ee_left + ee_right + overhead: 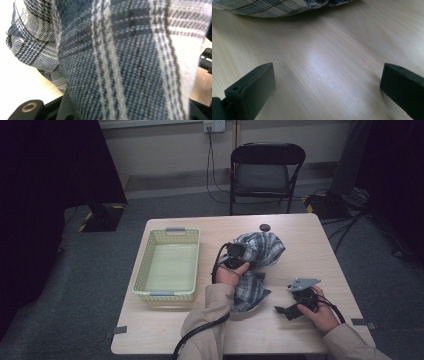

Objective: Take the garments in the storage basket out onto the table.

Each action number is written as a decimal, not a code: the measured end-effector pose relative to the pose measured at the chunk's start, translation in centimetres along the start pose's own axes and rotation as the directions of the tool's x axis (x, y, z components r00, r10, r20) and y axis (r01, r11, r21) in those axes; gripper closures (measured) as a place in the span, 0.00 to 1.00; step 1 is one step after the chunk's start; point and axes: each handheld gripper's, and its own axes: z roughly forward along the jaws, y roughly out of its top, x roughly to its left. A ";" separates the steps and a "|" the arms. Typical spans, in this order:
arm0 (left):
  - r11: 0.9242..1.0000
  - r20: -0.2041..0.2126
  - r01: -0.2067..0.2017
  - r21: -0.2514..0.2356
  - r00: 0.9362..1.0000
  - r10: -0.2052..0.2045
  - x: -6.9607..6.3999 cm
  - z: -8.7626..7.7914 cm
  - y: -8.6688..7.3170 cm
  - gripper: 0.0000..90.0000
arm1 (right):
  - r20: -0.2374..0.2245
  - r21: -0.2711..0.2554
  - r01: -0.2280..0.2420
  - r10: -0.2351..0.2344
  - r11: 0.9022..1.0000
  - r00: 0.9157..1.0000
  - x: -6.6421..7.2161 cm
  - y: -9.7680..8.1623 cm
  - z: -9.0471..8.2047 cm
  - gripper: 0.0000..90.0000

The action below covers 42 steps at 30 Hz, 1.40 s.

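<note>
High view has the left gripper (235, 254) buried in the plaid cloth (260, 249) right of the basket (150, 251); can't tell its fingers' state. Right gripper (289, 310) hovers wide open near the cloth, so I'd guess it grabs next

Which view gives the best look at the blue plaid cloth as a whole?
The high view: the crumpled blue plaid cloth shows whole on the wooden table, beside the green plastic basket. The left gripper view shows its weave close up; the right gripper view shows its edge at the top.
</note>
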 end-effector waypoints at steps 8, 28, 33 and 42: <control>1.000 -0.005 0.026 0.016 1.000 -0.026 0.1 0.7 -0.2 0.61 | 0.000 0.000 0.000 0.000 1.000 1.000 0.0 0.0 0.0 0.00; 0.999 -0.030 0.016 0.050 0.999 -0.015 -0.3 2.0 -0.6 0.44 | 0.000 0.000 0.000 0.000 1.000 1.000 0.0 0.0 0.0 0.00; 0.998 -0.032 0.011 0.055 0.999 -0.010 -0.4 2.2 -0.6 0.38 | 0.000 0.000 0.000 0.000 1.000 1.000 0.0 0.0 0.0 0.00; 0.998 -0.041 0.015 0.069 0.999 -0.012 -0.6 2.4 -0.4 0.21 | 0.000 0.000 0.000 0.000 1.000 1.000 0.0 0.0 0.0 0.00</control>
